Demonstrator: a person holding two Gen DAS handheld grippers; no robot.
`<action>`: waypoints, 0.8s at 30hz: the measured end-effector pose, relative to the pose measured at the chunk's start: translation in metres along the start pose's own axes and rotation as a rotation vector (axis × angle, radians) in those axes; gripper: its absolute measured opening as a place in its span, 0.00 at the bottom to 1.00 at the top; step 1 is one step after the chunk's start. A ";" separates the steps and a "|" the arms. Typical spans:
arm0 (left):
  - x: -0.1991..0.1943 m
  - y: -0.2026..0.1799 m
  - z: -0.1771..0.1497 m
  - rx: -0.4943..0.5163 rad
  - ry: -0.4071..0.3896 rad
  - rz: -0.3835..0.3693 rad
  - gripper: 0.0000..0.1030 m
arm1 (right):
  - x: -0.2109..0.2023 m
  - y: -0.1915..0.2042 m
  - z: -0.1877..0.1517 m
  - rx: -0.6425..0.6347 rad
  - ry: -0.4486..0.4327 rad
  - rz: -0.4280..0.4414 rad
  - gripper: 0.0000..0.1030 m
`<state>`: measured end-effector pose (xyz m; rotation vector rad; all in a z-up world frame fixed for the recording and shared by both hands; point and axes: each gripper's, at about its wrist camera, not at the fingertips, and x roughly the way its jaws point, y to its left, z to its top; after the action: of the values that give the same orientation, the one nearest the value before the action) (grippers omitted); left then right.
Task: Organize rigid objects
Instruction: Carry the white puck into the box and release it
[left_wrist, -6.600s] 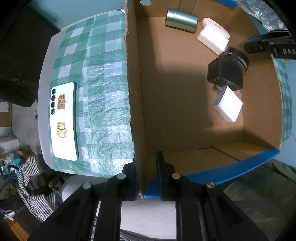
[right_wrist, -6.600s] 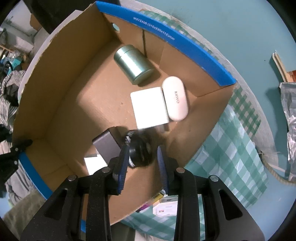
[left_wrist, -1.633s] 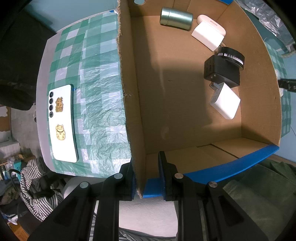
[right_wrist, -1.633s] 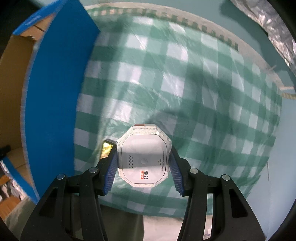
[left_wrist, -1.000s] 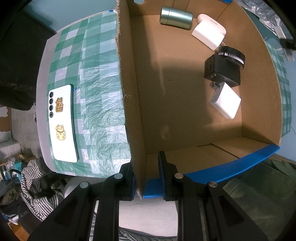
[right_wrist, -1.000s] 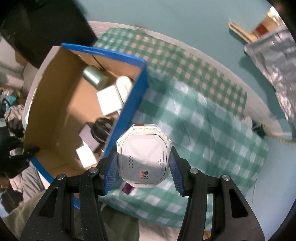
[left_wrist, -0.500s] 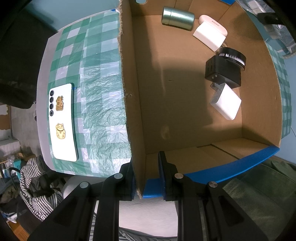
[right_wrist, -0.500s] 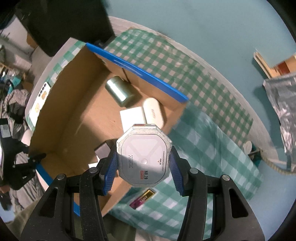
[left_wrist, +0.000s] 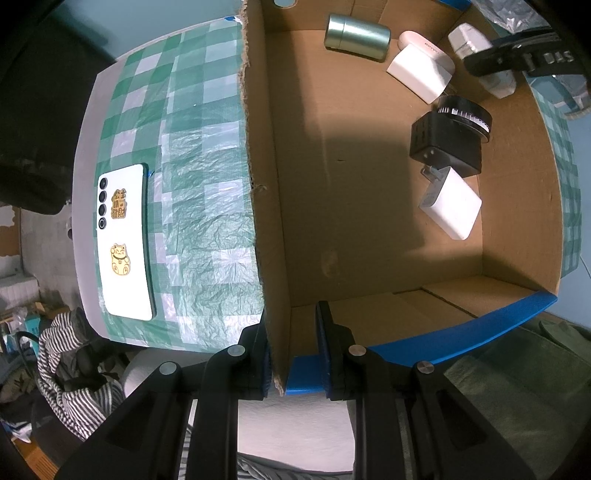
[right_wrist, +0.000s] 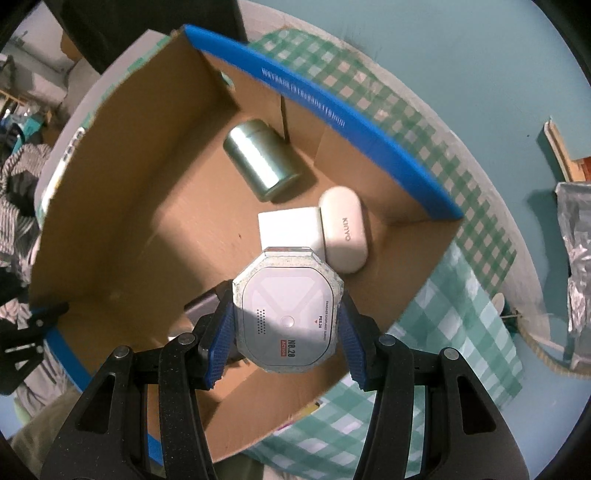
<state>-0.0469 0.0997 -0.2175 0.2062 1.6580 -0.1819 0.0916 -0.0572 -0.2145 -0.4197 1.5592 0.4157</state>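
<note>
The right hand-held gripper (right_wrist: 286, 334) pinches a pale grey octagonal plastic device (right_wrist: 287, 312) above the open brown cardboard box with blue edges (right_wrist: 122, 221). The left hand-held gripper (left_wrist: 291, 354) is clamped on that box's near corner wall. Inside lie a metallic green cylindrical tin (right_wrist: 260, 162) and a white oval case (right_wrist: 343, 229).

We saw a brown box (left_wrist: 369, 221) with blue edges, on a green-and-white checked cloth (left_wrist: 192, 147). Inside lay a pale green metallic tin (left_wrist: 356, 31), white chargers (left_wrist: 452, 206), a white case (right_wrist: 343, 229) and a black adapter (left_wrist: 445, 146). The gripped device (right_wrist: 288, 314) was grey-white with a red label.
</note>
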 end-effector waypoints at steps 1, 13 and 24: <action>0.000 0.001 0.000 0.001 0.000 0.000 0.20 | 0.003 0.000 0.000 0.000 0.003 -0.002 0.51; 0.001 0.000 0.000 0.000 0.005 0.004 0.20 | 0.000 -0.003 -0.005 0.027 -0.037 0.016 0.52; 0.000 -0.003 0.004 0.005 0.008 0.008 0.20 | -0.032 -0.009 -0.015 0.078 -0.093 0.036 0.52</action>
<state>-0.0442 0.0958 -0.2176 0.2172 1.6650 -0.1791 0.0846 -0.0724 -0.1817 -0.3086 1.4890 0.3952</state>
